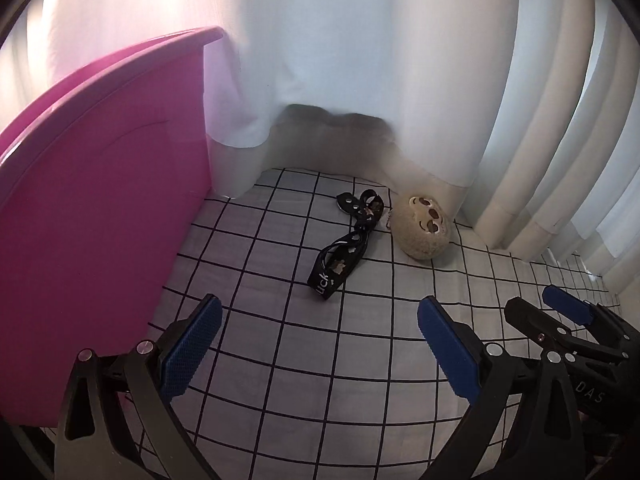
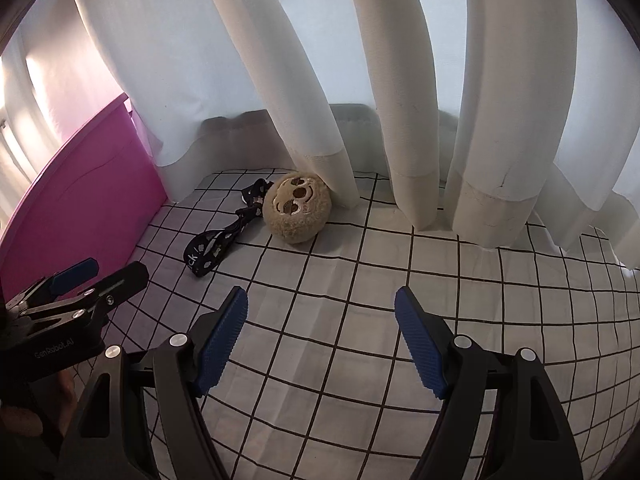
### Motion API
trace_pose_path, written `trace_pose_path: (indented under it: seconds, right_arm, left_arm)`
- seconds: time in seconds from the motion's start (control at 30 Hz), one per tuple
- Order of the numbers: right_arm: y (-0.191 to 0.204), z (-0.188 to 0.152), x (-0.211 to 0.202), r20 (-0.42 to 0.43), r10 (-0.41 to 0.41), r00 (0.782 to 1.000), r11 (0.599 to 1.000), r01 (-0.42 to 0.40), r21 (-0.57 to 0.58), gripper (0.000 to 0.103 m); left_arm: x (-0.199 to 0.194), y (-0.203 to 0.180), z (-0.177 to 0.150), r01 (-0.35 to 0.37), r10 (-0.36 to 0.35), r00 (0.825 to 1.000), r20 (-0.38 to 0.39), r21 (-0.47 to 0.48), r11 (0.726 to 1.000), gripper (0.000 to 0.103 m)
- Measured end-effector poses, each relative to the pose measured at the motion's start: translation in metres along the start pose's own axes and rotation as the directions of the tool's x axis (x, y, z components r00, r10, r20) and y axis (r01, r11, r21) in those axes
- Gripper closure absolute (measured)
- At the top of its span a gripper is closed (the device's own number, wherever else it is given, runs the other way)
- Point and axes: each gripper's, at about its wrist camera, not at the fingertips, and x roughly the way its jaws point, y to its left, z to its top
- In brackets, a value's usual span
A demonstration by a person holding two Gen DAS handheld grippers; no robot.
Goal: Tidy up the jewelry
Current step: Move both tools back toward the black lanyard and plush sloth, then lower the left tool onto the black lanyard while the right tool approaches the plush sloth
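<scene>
Left gripper (image 1: 318, 330) in its own view: jaws spread wide, nothing between the pads (image 1: 192, 346), hovering above the grid sheet (image 1: 360, 360) and touching nothing. Strap (image 1: 346, 246) lies ahead on the sheet, a dark folded loop with its printed end toward the camera, far end just beside the plush (image 1: 424, 230) (a small chain seems to link them, too small to be sure). Pink bin (image 1: 100, 220) stands close on the left, against the curtain (image 1: 360, 60). Right gripper (image 1: 560, 312) shows at the lower right edge, also apart and empty. My read: step is the approach to the strap, pickup not yet begun. Best bet is to come down on the near, flat end, pads across the strap's width, and close low against the sheet without pinching fabric; expect the plush to drag along if it is linked. Right view: right gripper (image 2: 320, 308) is equally wide, empty, above bare sheet (image 2: 360, 300), well short of the items. Strap (image 2: 224, 240) sits left of centre, plush (image 2: 298, 212) touching the curtain (image 2: 320, 80) hem behind it. Left gripper (image 2: 100, 276) enters from the left, nearer the strap, fingers parted; bin (image 2: 80, 208) behind it.
</scene>
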Motion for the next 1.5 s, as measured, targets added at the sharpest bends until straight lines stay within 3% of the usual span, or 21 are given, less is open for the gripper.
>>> trace_pose_path:
  seconds: [0.47,0.8,1.3,1.4,1.47,1.5]
  right_arm:
    - [0.007,0.026,0.09,-0.064,0.013,0.998,0.998,-0.017,-0.067,0.03]
    - [0.008,0.041,0.116,-0.069,0.003,0.998,0.999,-0.006,-0.05,0.03]
    - [0.008,0.063,0.136,-0.024,-0.03,0.999,0.999,0.029,-0.044,0.03]
    - [0.008,0.061,0.136,-0.004,-0.022,1.0,0.999,0.021,-0.035,0.032]
    - [0.01,0.058,0.134,0.007,-0.029,1.0,0.999,0.03,-0.041,0.054]
    - [0.011,0.058,0.133,0.013,-0.034,0.999,0.998,0.035,-0.047,0.062]
  left_arm:
    - [0.084,0.007,0.008,-0.051,0.051,0.995,-0.08,0.004,0.999,0.007]
    - [0.107,0.012,0.019,-0.075,0.076,0.993,-0.092,0.009,0.997,0.007]
    - [0.116,0.015,0.031,-0.097,0.098,0.994,-0.043,0.024,0.995,0.007]
    - [0.104,0.013,0.018,-0.085,0.085,0.996,-0.026,0.036,0.996,0.018]
    - [0.098,0.01,0.015,-0.075,0.076,0.997,-0.016,0.043,0.996,0.037]
    - [0.096,0.009,0.015,-0.073,0.074,0.997,-0.015,0.042,0.996,0.042]
